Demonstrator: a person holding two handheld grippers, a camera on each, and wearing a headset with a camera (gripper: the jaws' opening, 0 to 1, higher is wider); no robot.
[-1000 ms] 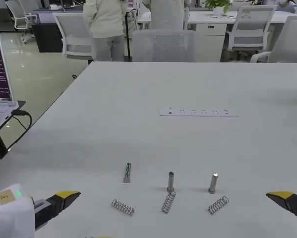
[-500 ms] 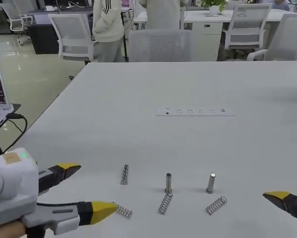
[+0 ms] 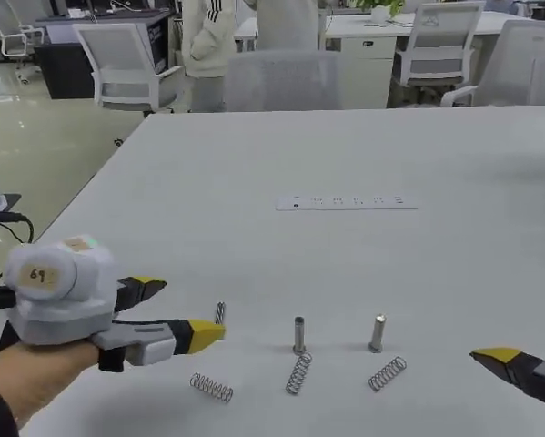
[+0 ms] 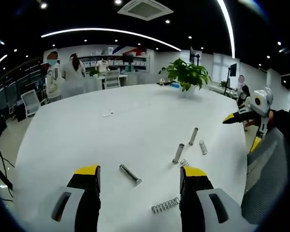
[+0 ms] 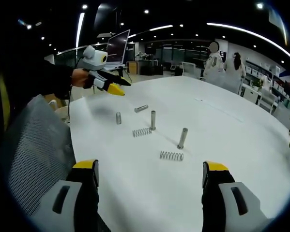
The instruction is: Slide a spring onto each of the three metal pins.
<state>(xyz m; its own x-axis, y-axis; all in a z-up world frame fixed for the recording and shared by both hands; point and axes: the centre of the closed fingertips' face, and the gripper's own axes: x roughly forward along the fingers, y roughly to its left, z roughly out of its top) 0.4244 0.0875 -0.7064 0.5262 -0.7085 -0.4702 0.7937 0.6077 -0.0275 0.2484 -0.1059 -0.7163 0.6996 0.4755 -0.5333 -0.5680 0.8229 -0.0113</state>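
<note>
Three metal pins are on the white table (image 3: 345,255): the left pin (image 3: 220,312) (image 4: 130,174) (image 5: 141,108) lies flat, while the middle pin (image 3: 299,334) (image 4: 178,153) (image 5: 153,120) and right pin (image 3: 378,333) (image 4: 193,136) (image 5: 183,137) stand upright. Three loose springs lie just in front of them: left spring (image 3: 211,387) (image 4: 165,205), middle spring (image 3: 297,372) (image 5: 142,131), right spring (image 3: 387,373) (image 4: 203,147) (image 5: 171,155). My left gripper (image 3: 183,309) (image 4: 140,174) hovers open just left of the lying pin, empty. My right gripper (image 3: 504,360) (image 5: 151,174) is open and empty, right of the right spring.
A flat white socket strip (image 3: 347,202) is set into the table farther back. Office chairs (image 3: 281,80) and standing people (image 3: 208,41) are beyond the far edge. The table's left edge runs close to my left hand (image 3: 26,373).
My left gripper has risen and moved right, up to the lying pin. The right gripper has hardly moved. Pins and springs lie as before; the head camera shifted.
</note>
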